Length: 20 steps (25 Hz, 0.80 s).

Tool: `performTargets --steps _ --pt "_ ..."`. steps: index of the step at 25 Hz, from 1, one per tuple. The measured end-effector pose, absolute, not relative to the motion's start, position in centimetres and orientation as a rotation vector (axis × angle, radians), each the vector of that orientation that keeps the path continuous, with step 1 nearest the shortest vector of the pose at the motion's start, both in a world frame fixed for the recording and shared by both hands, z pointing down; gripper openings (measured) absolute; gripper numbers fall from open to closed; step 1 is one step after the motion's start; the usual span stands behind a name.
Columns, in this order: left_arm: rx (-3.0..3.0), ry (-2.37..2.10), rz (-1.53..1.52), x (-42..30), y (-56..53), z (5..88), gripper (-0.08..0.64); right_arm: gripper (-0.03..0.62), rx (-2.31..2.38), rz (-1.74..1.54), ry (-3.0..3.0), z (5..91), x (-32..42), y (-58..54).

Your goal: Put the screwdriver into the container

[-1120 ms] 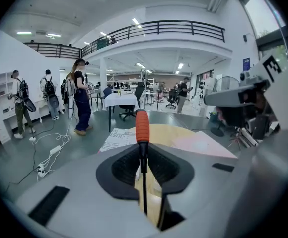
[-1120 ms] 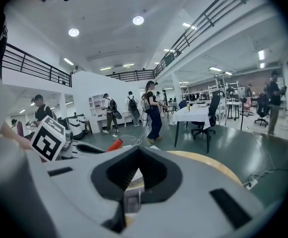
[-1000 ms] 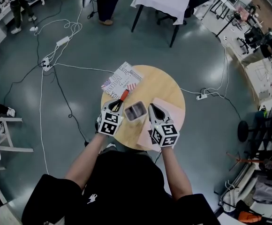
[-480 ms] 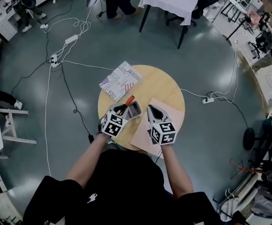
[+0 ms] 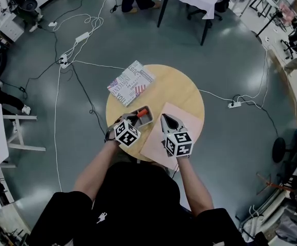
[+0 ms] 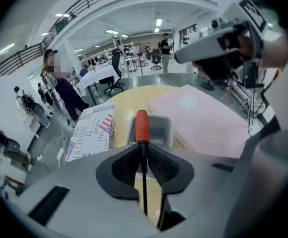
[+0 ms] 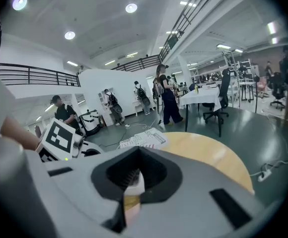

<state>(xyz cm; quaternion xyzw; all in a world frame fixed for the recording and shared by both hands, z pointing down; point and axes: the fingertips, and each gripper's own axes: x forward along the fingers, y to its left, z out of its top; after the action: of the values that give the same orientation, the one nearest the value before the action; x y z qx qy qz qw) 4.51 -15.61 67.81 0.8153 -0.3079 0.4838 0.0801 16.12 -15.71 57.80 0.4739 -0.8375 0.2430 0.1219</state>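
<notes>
Noted: left tool (image 6: 142,146) pinched the screwdriver (image 6: 142,127) by its shaft, handle poised over the container (image 6: 160,129), evidently for dropping in; right tool (image 7: 137,148) was closed and empty.

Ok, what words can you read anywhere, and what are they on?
"JUST": top line on the flag-print booklet.
"INNOCENT": probably, the line under it on the same booklet; partly blurred.
Smaller print on the booklet: too blurred to read.
No other readable words, numbers or signs show.
</notes>
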Motion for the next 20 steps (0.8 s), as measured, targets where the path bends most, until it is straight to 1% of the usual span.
performTargets --steps 4,8,15,20 --pt "2.534 -0.728 1.765 4.2 -16.3 68.9 0.055 0.000 1.372 0.713 -2.443 58.0 15.8 -16.4" --pt "2.628 -0.433 2.082 4.3 -16.8 69.3 0.055 0.000 1.384 0.716 -2.425 58.5 15.5 -16.7" --pt "2.622 -0.011 2.348 5.3 -17.5 70.1 0.055 0.000 1.456 0.749 -2.391 58.8 16.5 -17.1" --pt "2.539 0.203 2.469 5.9 -17.4 70.8 0.057 0.000 1.488 0.771 -2.364 59.2 17.5 -16.6"
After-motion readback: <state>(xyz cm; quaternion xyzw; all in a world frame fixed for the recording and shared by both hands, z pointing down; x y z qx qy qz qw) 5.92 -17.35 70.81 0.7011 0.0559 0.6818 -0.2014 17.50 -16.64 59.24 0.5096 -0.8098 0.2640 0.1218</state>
